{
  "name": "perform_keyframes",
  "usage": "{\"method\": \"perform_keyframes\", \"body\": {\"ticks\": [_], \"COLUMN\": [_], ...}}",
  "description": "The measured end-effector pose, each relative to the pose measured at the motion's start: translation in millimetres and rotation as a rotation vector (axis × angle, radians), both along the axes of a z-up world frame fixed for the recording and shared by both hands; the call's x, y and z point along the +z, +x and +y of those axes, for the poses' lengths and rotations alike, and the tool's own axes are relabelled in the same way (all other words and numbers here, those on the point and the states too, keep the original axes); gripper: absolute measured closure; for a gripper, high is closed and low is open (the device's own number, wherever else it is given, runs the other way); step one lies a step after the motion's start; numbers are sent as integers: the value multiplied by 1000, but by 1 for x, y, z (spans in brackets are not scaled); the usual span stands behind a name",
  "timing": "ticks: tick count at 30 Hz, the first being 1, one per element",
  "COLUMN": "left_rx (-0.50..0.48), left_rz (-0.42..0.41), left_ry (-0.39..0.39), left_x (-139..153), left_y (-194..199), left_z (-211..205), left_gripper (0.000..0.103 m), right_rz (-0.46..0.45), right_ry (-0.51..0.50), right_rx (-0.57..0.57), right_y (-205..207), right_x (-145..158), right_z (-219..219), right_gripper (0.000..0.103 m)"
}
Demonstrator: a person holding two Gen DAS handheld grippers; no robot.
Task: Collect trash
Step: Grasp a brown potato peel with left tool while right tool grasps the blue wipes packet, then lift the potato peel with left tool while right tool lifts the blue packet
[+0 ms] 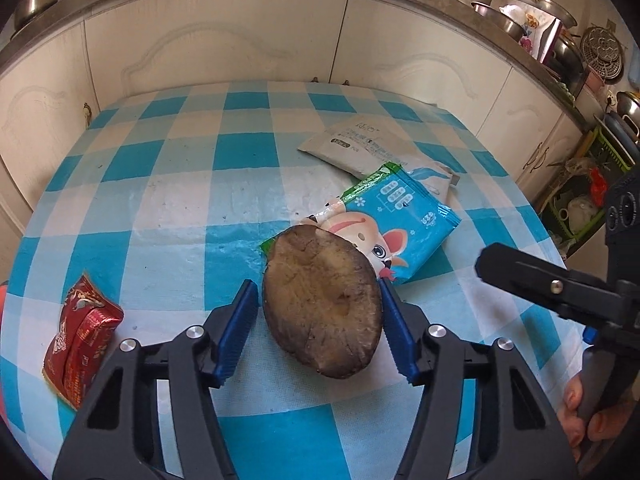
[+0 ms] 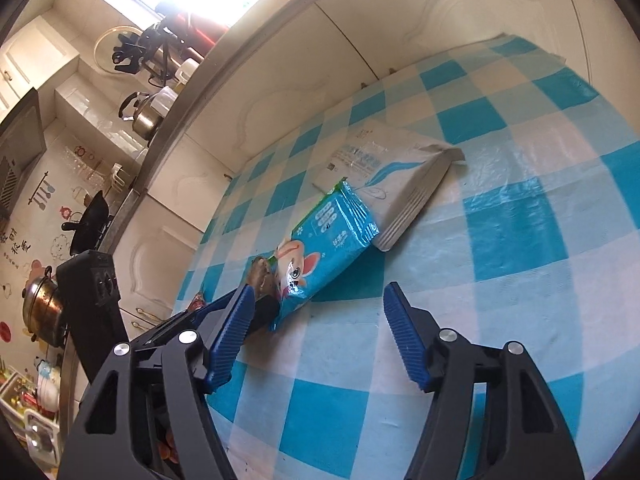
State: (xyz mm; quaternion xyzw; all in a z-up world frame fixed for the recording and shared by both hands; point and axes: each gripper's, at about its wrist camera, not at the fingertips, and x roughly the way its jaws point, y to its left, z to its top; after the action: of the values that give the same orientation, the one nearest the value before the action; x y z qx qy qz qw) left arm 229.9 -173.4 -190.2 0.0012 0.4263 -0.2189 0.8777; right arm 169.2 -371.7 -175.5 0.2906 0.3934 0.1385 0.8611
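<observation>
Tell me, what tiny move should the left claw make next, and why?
Probably close the left gripper on the brown rotten lump. Its blue fingers already sit on either side of the lump, which partly covers the blue cartoon wrapper. The right gripper hangs open over bare tablecloth, holding nothing.

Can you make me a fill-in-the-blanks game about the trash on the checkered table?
1. The brown rotten potato sits between the blue fingers of the ___ claw.
2. The small wrapper lying apart from the other trash is ___ in color.
3. The cartoon pack overlaps the ___ pack behind it.
4. The right claw is wide open and holds ___.

Missing words: left; red; white; nothing
</observation>
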Motion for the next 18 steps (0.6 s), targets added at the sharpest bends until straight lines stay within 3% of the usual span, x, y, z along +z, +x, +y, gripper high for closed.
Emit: {"method": "perform_keyframes", "body": {"ticks": [6,18], "left_rx": [-5,-3], "left_rz": [2,14], "left_ry": [-28,-83], "left_x": [0,-1], "left_y": [0,2], "left_z": [2,8], "left_gripper": [44,44], "right_rz": [29,37], "right_ry": [25,84], "right_rx": [-6,-23], "right_y": [12,38], "right_x": [-9,-14], "right_z": [2,6], "right_gripper": [49,50]}}
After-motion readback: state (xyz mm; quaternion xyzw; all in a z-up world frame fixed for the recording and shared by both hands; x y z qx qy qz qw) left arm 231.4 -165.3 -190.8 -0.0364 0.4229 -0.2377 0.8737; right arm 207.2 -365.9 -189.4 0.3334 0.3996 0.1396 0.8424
